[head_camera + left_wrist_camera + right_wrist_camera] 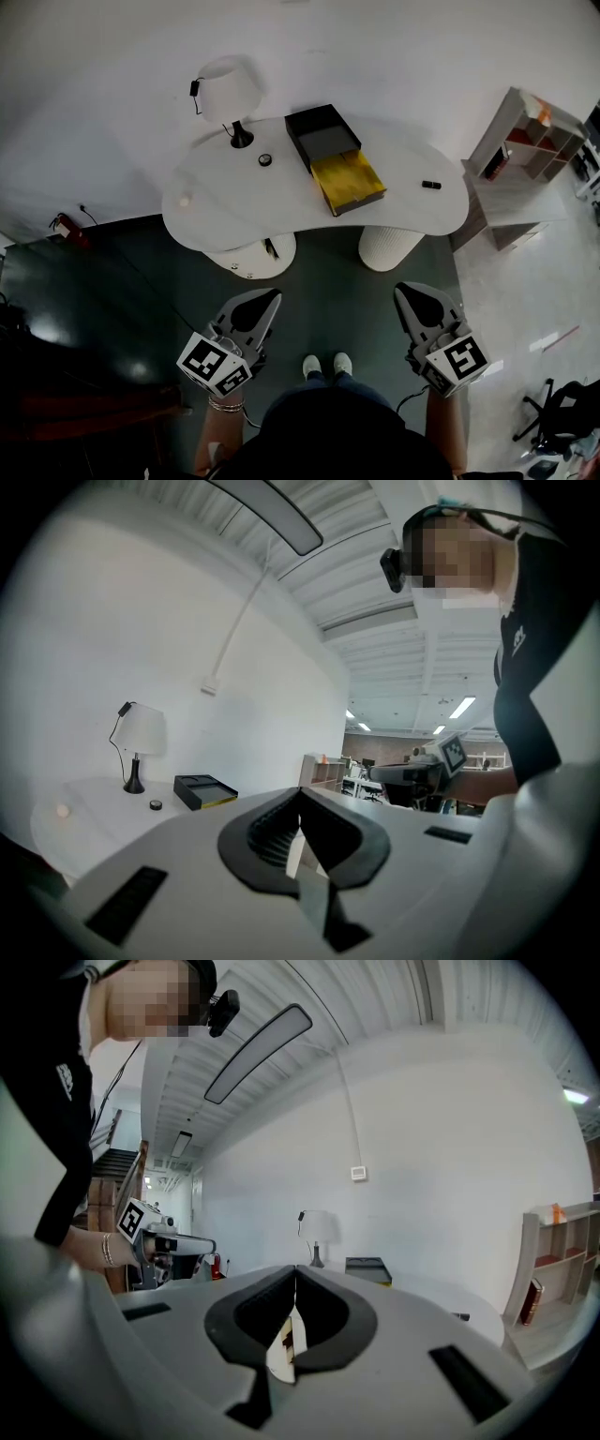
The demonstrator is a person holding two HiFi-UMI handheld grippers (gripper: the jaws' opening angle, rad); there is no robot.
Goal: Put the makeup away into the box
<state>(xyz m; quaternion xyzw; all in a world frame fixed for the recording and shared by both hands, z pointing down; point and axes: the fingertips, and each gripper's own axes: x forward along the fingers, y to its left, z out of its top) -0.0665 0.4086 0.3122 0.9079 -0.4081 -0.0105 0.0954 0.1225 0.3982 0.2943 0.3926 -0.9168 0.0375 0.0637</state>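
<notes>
The right tongs [296, 1277] are closed with nothing in them. Ahead, a lamp [317, 1230] and a dark box [367, 1267] sit on the table [450, 1299].

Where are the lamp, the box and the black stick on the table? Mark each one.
lamp [228, 91], head view, on the white shade
box [327, 142], head view, on its grey middle
black stick [431, 185], head view, on its middle
</notes>
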